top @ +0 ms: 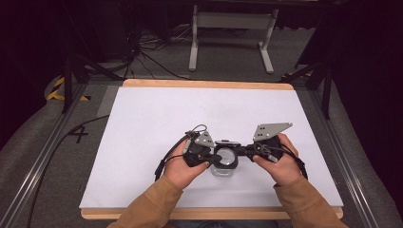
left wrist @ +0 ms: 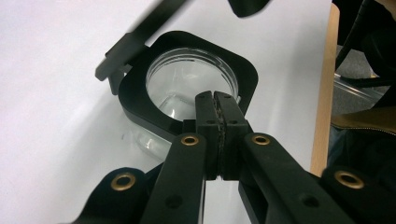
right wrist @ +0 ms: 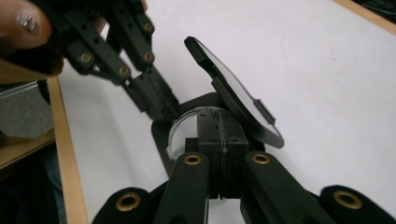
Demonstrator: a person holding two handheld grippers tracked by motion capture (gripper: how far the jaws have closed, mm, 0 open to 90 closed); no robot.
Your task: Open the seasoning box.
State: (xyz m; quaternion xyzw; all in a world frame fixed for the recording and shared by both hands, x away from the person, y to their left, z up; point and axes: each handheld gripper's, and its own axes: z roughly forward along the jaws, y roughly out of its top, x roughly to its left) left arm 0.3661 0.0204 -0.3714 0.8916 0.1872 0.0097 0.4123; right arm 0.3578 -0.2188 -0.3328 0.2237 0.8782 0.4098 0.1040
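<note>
Right then, the left gripper (left wrist: 217, 100) had its jaws pressed together at the near edge of the jar's black collar (left wrist: 140, 100), apparently pinching the rim, though the contact itself was hidden behind the pads. Opposite it, the right gripper (right wrist: 219, 119) was likewise closed on the collar from the other side, its jaws meeting with no gap to speak of. Between them sat the jar (top: 225, 164), clear glass with a square-cornered black collar, standing on the white mat (top: 157, 118) just in front of the person's hands. Its lid (right wrist: 233, 93) was swung up on its hinge, tilted well off the mouth, so the jar stood open.

By my reading, the step in hand was steadying the open jar from both sides; whether the lid was on its way up or down, I couldn't tell. The next move would call for one gripper to let go of the collar and take the lid while the other kept the jar from sliding on the mat.

The count: one jar, one lid, two grippers, one mat, nothing else beside the jar.
</note>
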